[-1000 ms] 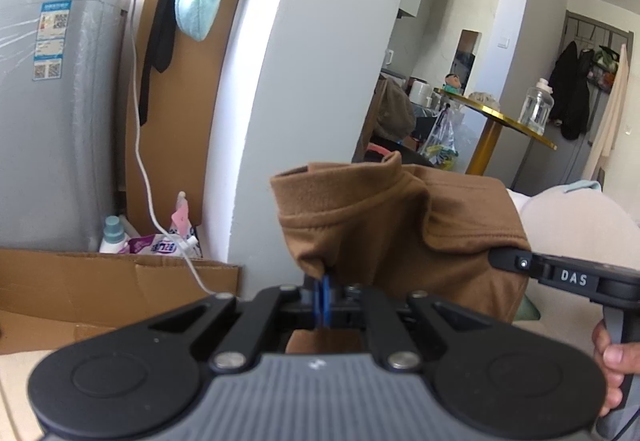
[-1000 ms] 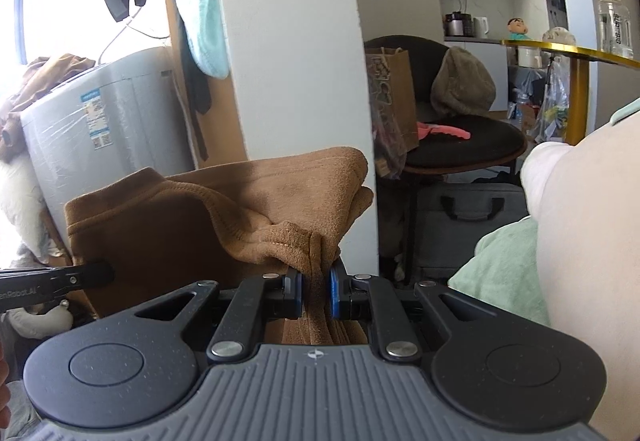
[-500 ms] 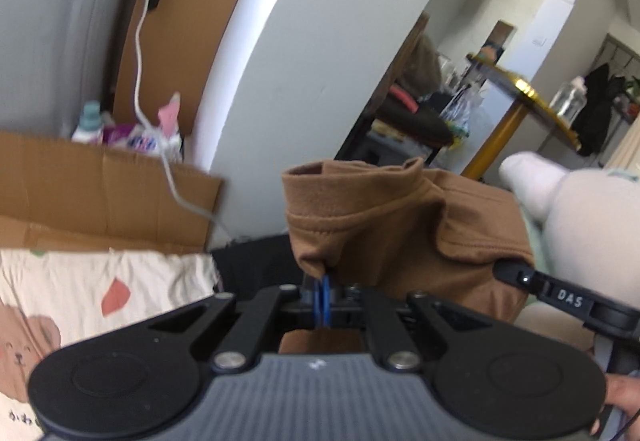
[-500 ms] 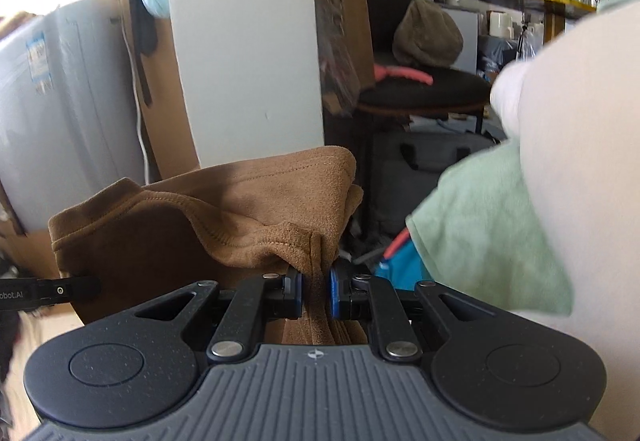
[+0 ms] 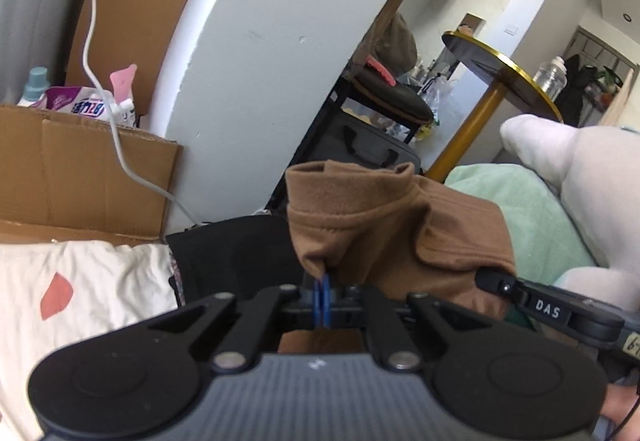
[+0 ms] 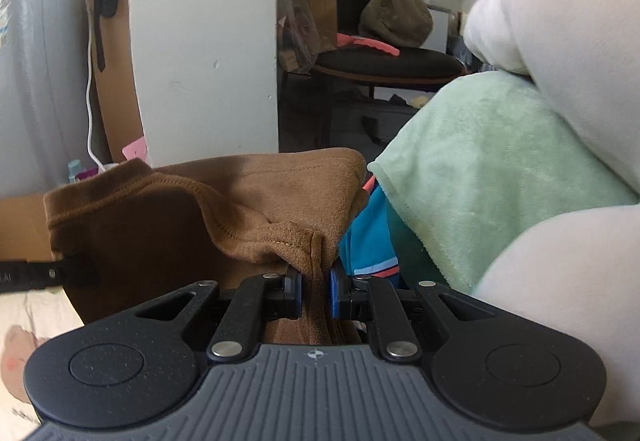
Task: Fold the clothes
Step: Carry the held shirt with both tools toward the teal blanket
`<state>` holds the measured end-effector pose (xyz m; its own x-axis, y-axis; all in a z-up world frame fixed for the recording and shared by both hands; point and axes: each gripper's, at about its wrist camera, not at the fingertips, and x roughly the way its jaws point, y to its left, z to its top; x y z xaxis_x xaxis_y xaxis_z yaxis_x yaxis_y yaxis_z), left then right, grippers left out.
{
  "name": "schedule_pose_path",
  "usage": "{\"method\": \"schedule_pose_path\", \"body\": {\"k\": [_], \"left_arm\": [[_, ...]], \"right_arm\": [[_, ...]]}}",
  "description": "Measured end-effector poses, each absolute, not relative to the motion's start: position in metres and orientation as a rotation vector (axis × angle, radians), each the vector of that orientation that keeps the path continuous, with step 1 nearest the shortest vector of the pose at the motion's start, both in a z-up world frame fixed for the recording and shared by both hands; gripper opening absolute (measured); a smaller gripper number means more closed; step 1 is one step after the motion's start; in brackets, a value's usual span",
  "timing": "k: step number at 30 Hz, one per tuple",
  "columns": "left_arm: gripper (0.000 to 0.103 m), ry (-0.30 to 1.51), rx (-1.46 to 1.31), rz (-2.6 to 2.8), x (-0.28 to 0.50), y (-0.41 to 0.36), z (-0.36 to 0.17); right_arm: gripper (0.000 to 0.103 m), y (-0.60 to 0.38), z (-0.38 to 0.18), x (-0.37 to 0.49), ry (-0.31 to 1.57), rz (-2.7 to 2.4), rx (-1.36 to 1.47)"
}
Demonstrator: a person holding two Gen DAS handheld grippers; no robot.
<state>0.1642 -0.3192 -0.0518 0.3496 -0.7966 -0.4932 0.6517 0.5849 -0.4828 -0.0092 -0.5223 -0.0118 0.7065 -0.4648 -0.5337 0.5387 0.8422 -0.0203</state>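
A black garment point(image 5: 236, 257) lies on the cream printed sheet point(image 5: 92, 289).

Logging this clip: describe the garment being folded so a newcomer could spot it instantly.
Start at the wide white pillar; just below it, the brown garment hangs bunched between the left gripper and right gripper, both clamped on it. Unlike the mint-green blanket beside it, it is tan with stitched hems.

A white pillar point(image 5: 256, 53) stands behind a cardboard box point(image 5: 80, 177), a white cable point(image 5: 120, 145) trailing across it. A gold-edged table point(image 5: 500, 69) holds a bottle point(image 5: 554, 75). A green blanket point(image 6: 492, 169) lies beside a black chair point(image 6: 384, 61).
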Motion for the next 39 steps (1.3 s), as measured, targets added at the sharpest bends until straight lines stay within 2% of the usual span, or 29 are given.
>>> {"method": "schedule_pose_path", "body": {"k": [18, 39], "left_arm": [[0.002, 0.737, -0.167, -0.999, 0.193, -0.321, -0.084], [0.002, 0.733, -0.104, -0.963, 0.246, -0.351, -0.102]], "right_arm": [[0.012, -0.533, -0.035, 0.0, 0.514, -0.48, 0.021], [0.012, -0.564, -0.065, 0.049, 0.537, -0.518, 0.064]]}}
